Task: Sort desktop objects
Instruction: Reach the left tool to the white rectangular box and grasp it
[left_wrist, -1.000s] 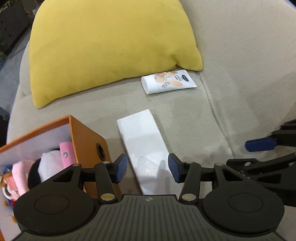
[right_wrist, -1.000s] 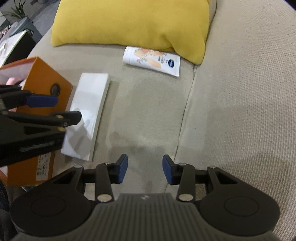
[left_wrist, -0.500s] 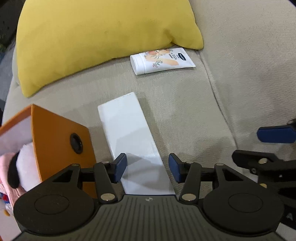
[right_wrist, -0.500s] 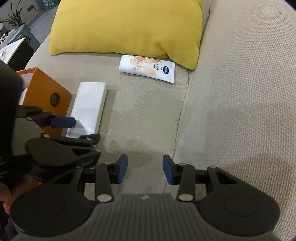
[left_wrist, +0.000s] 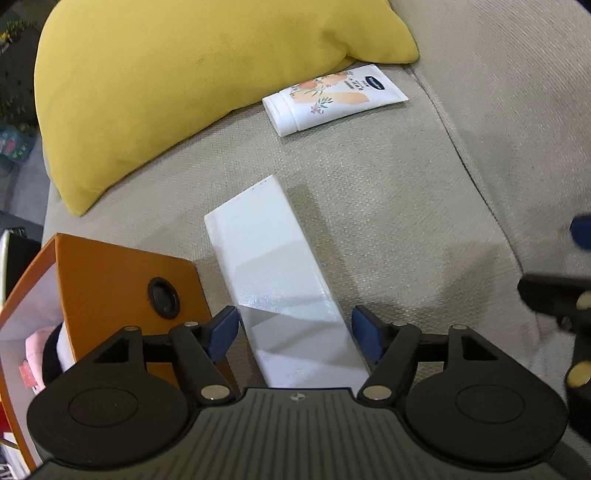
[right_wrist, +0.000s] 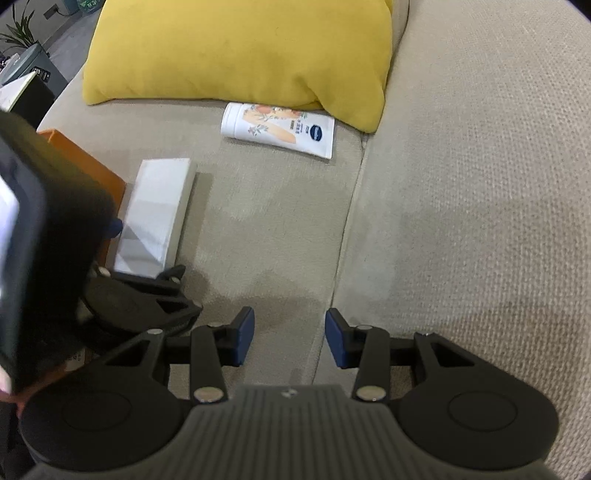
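A long white box (left_wrist: 275, 273) lies flat on the beige sofa seat; it also shows in the right wrist view (right_wrist: 157, 212). My left gripper (left_wrist: 295, 336) is open, its two blue pads standing on either side of the box's near end, just apart from it. An orange box (left_wrist: 118, 291) holding soft toys stands to the box's left. A white cream tube (left_wrist: 332, 98) lies by the cushion, also in the right wrist view (right_wrist: 280, 129). My right gripper (right_wrist: 290, 341) is open and empty above the seat seam.
A big yellow cushion (left_wrist: 177, 77) leans at the back of the seat (right_wrist: 273, 229). The sofa arm or backrest (right_wrist: 480, 166) rises on the right. Floor and dark furniture (right_wrist: 26, 81) lie past the sofa's left edge.
My left gripper has opened wider and come closer over the white box's near end. My right gripper has drawn back a little, and the left gripper's body now fills its left side.
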